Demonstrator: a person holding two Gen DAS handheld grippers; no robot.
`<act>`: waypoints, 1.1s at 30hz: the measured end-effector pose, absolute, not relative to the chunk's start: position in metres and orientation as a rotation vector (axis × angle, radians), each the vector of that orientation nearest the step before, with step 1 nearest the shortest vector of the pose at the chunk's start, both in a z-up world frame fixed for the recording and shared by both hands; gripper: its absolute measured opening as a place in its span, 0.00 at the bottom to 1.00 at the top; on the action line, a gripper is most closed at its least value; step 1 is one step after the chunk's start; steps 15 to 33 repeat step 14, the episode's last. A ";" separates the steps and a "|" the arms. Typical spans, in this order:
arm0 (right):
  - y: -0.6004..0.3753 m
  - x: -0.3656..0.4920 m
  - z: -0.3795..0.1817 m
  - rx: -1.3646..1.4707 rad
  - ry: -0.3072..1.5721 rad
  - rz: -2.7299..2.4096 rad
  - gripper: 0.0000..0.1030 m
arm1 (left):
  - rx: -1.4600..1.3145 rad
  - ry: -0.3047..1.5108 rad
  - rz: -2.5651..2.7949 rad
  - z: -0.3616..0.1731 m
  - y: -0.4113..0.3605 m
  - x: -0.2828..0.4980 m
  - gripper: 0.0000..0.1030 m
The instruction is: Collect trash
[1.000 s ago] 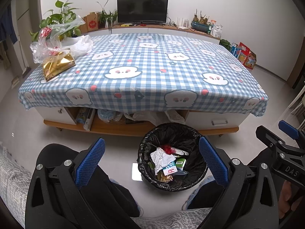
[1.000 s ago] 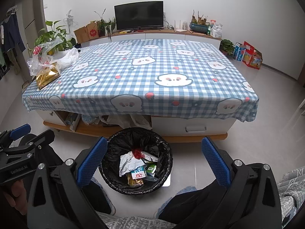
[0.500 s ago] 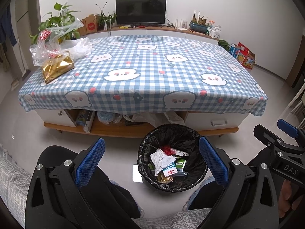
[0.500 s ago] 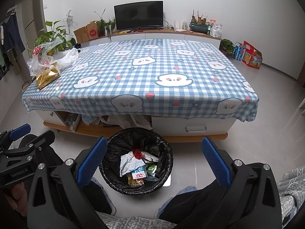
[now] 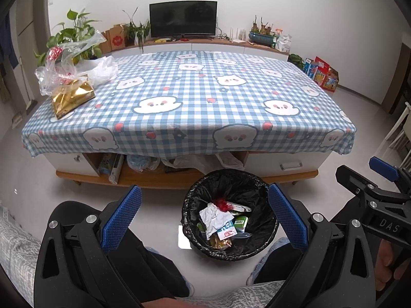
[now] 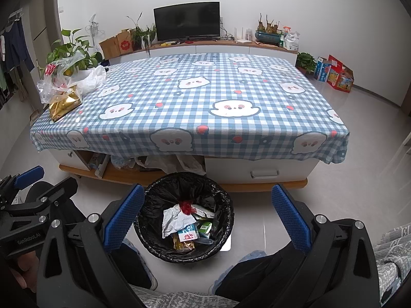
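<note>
A round bin with a black liner stands on the floor in front of the table, holding crumpled white paper, small cartons and wrappers. My left gripper hangs open above the person's knees, the bin between its blue pads. My right gripper is open too, the bin near its left pad. Each gripper shows at the edge of the other's view. Neither holds anything.
A low table under a blue checked cloth fills the middle. Clear plastic bags and a gold packet lie at its far left corner. Bags sit on the shelf below. A TV cabinet lines the back wall.
The left view has tilted very slightly. Both grippers stay open and the bin's contents look the same.
</note>
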State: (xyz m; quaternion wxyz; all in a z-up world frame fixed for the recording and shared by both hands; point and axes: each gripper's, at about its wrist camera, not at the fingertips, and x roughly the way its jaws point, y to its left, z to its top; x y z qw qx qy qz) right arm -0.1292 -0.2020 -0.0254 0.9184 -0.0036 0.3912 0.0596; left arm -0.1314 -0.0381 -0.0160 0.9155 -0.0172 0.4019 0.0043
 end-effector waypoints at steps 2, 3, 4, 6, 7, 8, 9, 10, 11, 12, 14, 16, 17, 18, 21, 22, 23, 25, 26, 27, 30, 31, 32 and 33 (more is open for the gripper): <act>-0.202 -0.129 -0.025 -0.009 0.803 0.123 0.92 | -0.041 0.824 0.005 -0.016 -0.038 -0.132 0.94; -0.202 -0.129 -0.025 -0.009 0.803 0.122 0.92 | -0.043 0.823 0.005 -0.016 -0.038 -0.133 0.94; -0.202 -0.129 -0.025 -0.008 0.804 0.123 0.92 | -0.045 0.822 0.007 -0.016 -0.037 -0.133 0.94; -0.203 -0.129 -0.025 -0.009 0.803 0.122 0.92 | -0.044 0.815 0.022 -0.015 -0.036 -0.133 0.94; -0.203 -0.129 -0.025 -0.008 0.803 0.122 0.92 | -0.039 0.815 0.035 -0.015 -0.036 -0.132 0.94; -0.202 -0.129 -0.025 -0.007 0.802 0.122 0.92 | -0.034 0.816 0.042 -0.015 -0.035 -0.132 0.94; -0.201 -0.130 -0.023 -0.006 0.801 0.122 0.92 | -0.036 0.816 0.042 -0.014 -0.035 -0.132 0.94; -0.200 -0.130 -0.023 -0.006 0.800 0.122 0.92 | -0.042 0.817 0.041 -0.014 -0.033 -0.132 0.94; -0.199 -0.130 -0.022 -0.006 0.799 0.121 0.92 | -0.049 0.819 0.039 -0.015 -0.032 -0.131 0.94; -0.199 -0.129 -0.022 -0.005 0.799 0.121 0.92 | -0.053 0.822 0.037 -0.015 -0.031 -0.131 0.94; -0.199 -0.129 -0.022 -0.006 0.799 0.122 0.92 | -0.051 0.823 0.041 -0.015 -0.031 -0.131 0.94; -0.199 -0.129 -0.022 -0.006 0.799 0.122 0.92 | -0.051 0.823 0.041 -0.015 -0.031 -0.131 0.94; -0.199 -0.129 -0.022 -0.006 0.799 0.122 0.92 | -0.051 0.823 0.041 -0.015 -0.031 -0.131 0.94; -0.199 -0.129 -0.022 -0.006 0.799 0.122 0.92 | -0.051 0.823 0.041 -0.015 -0.031 -0.131 0.94; -0.199 -0.129 -0.022 -0.006 0.799 0.122 0.92 | -0.051 0.823 0.041 -0.015 -0.031 -0.131 0.94; -0.199 -0.129 -0.022 -0.006 0.799 0.122 0.92 | -0.051 0.823 0.041 -0.015 -0.031 -0.131 0.94; -0.199 -0.129 -0.022 -0.006 0.799 0.122 0.92 | -0.051 0.823 0.041 -0.015 -0.031 -0.131 0.94; -0.199 -0.129 -0.022 -0.006 0.799 0.122 0.92 | -0.051 0.823 0.041 -0.015 -0.031 -0.131 0.94; -0.199 -0.129 -0.022 -0.006 0.799 0.122 0.92 | -0.051 0.823 0.041 -0.015 -0.031 -0.131 0.94; -0.199 -0.129 -0.022 -0.006 0.799 0.122 0.92 | -0.051 0.823 0.041 -0.015 -0.031 -0.131 0.94; -0.199 -0.129 -0.022 -0.006 0.799 0.122 0.92 | -0.051 0.823 0.041 -0.015 -0.031 -0.131 0.94; -0.199 -0.129 -0.022 -0.006 0.799 0.122 0.92 | -0.051 0.823 0.041 -0.015 -0.031 -0.131 0.94; -0.199 -0.129 -0.022 -0.006 0.799 0.122 0.92 | -0.051 0.823 0.041 -0.015 -0.031 -0.131 0.94; -0.199 -0.129 -0.022 -0.006 0.799 0.122 0.92 | -0.051 0.823 0.041 -0.015 -0.031 -0.131 0.94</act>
